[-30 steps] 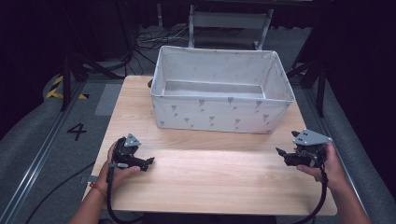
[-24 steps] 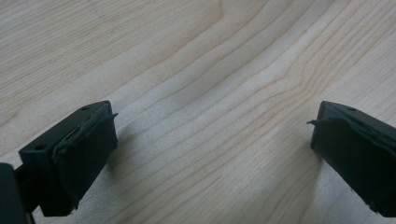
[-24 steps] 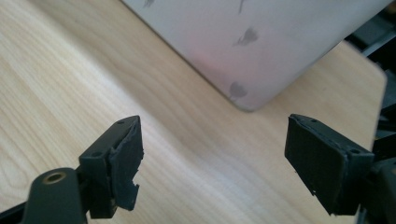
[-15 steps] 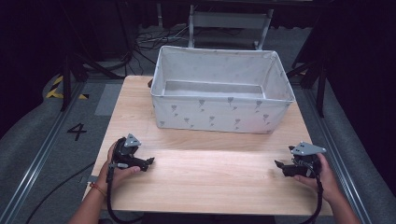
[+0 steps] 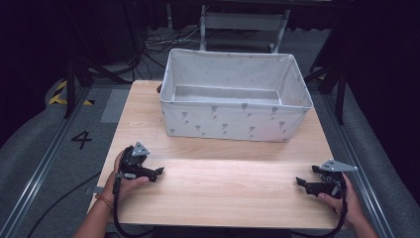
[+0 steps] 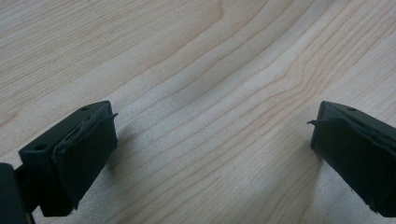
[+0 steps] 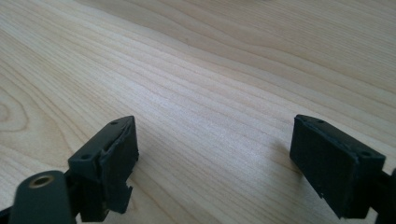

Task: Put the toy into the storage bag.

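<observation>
We read the high view from the left; left gripper (image 5: 157, 172) sits low over the near-left part of the wooden table (image 5: 233, 183), held in the person's left hand (image 5: 124, 181); grey three-cornered plate on top, black cable trailing off the near edge; jaws point toward the table's middle. In the left gripper view the left gripper (image 6: 210, 154) has its jaws wide apart, nothing between them, bare wood grain right under the pads (image 6: 88, 154) (close to the surface; contact we cannot tell).

Centre-back: white fabric storage bin (image 5: 233, 121) with a small grey print, upright, open top, standing on the far half of the table; we see nothing in it; well apart from both grippers.

Right: right gripper (image 5: 302, 182) near the table's near-right corner, in the right hand (image 5: 346, 198), jaws pointing left toward the middle; its jaws have just been opening further. In the right gripper view the right gripper (image 7: 215, 172) has jaws spread wide, nothing between them, plain wood beneath.

Both grippers hold nothing; bare table between them.
</observation>
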`<state>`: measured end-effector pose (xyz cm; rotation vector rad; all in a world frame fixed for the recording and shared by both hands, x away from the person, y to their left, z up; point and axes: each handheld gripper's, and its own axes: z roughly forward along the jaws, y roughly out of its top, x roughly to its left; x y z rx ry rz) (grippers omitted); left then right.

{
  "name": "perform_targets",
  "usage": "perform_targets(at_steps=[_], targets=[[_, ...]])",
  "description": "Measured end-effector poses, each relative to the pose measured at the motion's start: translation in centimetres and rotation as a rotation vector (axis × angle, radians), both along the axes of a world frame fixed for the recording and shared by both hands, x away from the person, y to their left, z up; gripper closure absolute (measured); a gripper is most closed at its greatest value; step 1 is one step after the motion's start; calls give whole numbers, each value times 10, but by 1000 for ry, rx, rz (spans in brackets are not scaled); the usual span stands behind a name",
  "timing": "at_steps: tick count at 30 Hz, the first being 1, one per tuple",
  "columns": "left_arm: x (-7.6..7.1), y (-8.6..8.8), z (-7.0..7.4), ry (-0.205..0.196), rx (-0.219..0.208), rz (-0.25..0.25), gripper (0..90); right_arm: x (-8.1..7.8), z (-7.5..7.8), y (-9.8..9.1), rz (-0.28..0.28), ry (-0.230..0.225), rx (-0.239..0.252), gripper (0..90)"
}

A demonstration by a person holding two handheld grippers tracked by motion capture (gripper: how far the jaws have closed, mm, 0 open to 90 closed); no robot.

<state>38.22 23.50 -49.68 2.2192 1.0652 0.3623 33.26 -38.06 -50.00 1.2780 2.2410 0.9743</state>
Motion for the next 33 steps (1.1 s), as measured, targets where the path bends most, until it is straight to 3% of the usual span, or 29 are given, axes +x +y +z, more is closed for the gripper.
perform_targets(at_steps=[33], targets=[[1, 0, 0, -2, 5, -8, 5, 0, 0, 1, -20, 4, -1, 135]])
